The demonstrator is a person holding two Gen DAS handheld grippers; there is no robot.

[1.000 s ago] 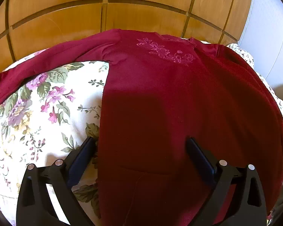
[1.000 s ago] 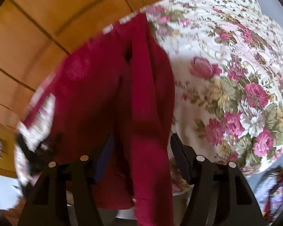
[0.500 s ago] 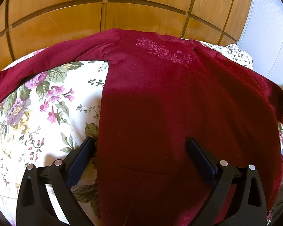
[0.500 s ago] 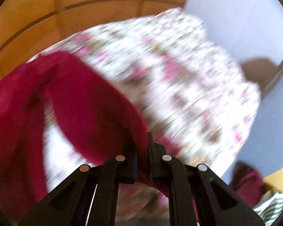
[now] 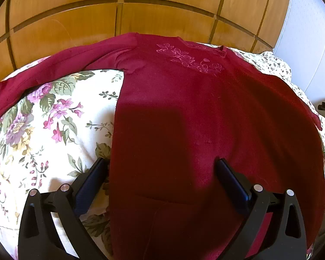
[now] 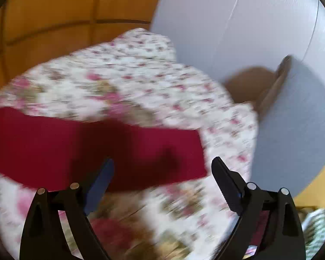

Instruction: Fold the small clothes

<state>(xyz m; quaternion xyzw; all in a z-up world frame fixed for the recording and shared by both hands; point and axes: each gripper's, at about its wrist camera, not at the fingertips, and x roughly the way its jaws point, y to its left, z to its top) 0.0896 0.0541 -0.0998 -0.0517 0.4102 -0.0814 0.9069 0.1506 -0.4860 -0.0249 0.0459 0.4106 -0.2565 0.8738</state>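
Wooden panelling [image 5: 75,28] is rising behind one flowered bedspread [image 5: 32,134], on which one dark red top [image 5: 195,119] is lying flat with two sleeves spread. Its body is stretching ahead of the left gripper [image 5: 162,173], whose jaws are standing wide with nothing pinched, hem below them. One sleeve [image 6: 97,147] is lying just ahead of the right gripper [image 6: 162,171], whose jaws have just been opening and are gaping, clamping nothing.
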